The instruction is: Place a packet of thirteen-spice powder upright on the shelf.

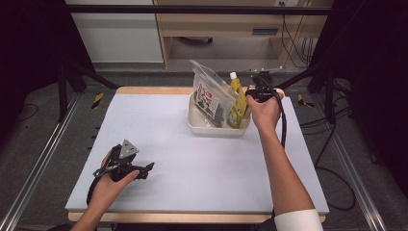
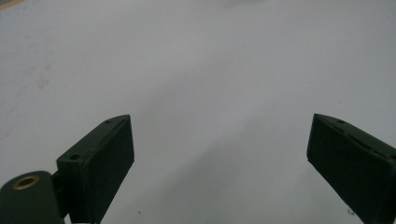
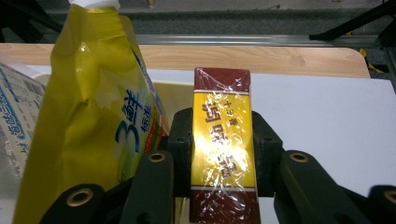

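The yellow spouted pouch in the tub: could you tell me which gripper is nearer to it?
The right. The right gripper, shut on a red-and-yellow box, is right beside the yellow pouch at the tub; the left gripper rests far off near the table's front-left.

Grey floor point(image 1: 43, 125), wooden cabinet point(image 1: 221, 24) behind.

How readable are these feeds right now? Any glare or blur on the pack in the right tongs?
Right gripper view: the red-and-yellow pack is sharp, but its wrap throws white glare across the lettering; the yellow pouch also shines. Left gripper view: soft and featureless, the table a grey haze between the open left tongs. High view: table evenly lit, surroundings very dark, and the bin is small.
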Demonstrator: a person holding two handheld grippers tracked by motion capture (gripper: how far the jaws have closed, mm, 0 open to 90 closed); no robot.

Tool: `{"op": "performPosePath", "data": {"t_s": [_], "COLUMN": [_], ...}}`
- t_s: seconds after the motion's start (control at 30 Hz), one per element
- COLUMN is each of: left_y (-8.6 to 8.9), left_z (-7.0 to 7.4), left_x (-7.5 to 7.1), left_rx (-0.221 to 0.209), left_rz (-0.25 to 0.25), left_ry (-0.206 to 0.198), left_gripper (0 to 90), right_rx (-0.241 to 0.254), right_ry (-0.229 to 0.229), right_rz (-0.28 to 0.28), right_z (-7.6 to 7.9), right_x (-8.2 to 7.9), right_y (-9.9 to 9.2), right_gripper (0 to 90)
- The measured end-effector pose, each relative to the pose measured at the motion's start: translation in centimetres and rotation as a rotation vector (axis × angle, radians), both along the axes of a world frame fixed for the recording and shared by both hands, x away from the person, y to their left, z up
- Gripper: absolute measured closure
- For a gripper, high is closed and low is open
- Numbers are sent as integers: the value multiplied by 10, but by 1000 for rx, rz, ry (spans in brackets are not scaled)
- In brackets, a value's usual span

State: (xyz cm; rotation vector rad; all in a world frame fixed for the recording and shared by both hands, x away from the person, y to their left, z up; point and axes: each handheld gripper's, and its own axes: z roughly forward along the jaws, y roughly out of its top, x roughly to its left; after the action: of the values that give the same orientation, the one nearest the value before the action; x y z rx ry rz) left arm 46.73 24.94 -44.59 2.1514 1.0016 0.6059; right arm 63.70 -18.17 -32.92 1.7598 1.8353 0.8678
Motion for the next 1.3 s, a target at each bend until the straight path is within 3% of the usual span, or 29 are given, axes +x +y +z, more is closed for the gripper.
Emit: {"op": "performPosePath", "data": {"t_s": [0.43,0.67,0.93,1.07,1.17,1.3], "left_y": [-1,-2,-5,-7,-7,-7], "left_z": [1,0,-1,-1,-1,-1], "left_x": [-1,-1,-1,-1,-1,-1], "left_rx": [5,6,16,21,23,21], "left_rz": [-9,-13,-29,-34,-40,-39], "left_ry": [-2,-3,5,7,5,6], "left_gripper": [75,75,78,78,78,78], "right_rx": [-12,1,-18,-37,-31,-14], "right_ry": [2,13,8,20,26,30], "right_rz": [-3,-2,-1,13,23,17], "right_z": [3,-4,-5,-7,-8,-10], "right_x": [-3,1,-1,-2,0,3], "right_y": [0,-2,1,8,9,5], "right_gripper": [677,677,666,584,574,493]}}
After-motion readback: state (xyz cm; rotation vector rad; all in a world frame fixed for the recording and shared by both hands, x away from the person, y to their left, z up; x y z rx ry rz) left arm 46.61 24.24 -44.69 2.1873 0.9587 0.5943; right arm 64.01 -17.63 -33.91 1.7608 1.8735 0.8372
